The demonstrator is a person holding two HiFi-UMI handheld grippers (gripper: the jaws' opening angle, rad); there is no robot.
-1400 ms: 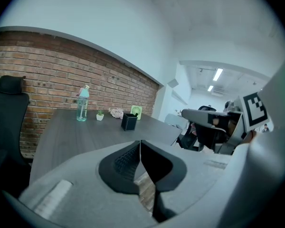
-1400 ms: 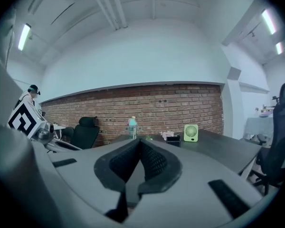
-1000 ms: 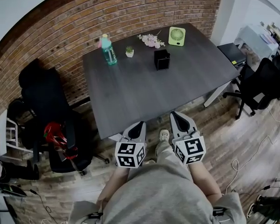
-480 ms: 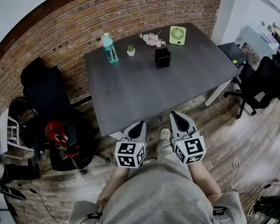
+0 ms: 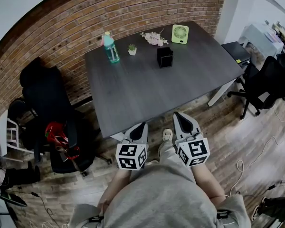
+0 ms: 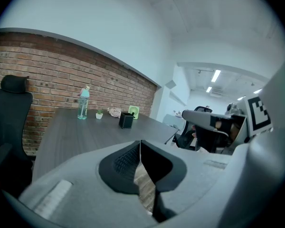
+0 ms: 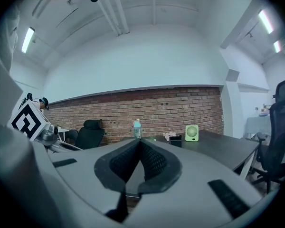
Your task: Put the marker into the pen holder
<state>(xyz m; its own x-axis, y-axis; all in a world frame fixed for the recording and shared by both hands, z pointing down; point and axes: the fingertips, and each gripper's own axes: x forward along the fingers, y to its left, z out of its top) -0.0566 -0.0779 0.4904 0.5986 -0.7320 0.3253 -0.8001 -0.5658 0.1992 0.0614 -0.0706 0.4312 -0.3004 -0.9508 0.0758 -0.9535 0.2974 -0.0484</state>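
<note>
The black pen holder [image 5: 165, 57] stands upright at the far side of the dark table [image 5: 147, 94]; it also shows small in the left gripper view [image 6: 126, 120] and the right gripper view [image 7: 175, 139]. No marker shows in any view. My left gripper [image 5: 141, 125] and right gripper [image 5: 179, 116] hang close to my body, just short of the table's near edge. Each is shut with its tips touching and nothing between them, as the left gripper view [image 6: 140, 144] and right gripper view [image 7: 140, 142] show.
Near the pen holder stand a teal bottle [image 5: 110, 49], a small potted plant [image 5: 132, 50], pink flowers [image 5: 153, 39] and a green fan [image 5: 180, 33]. Black chairs sit to the left [image 5: 42, 94] and right [image 5: 266, 82] of the table. A brick wall runs behind.
The head view has shifted slightly. Both grippers stay shut in about the same place by the table's near edge.
</note>
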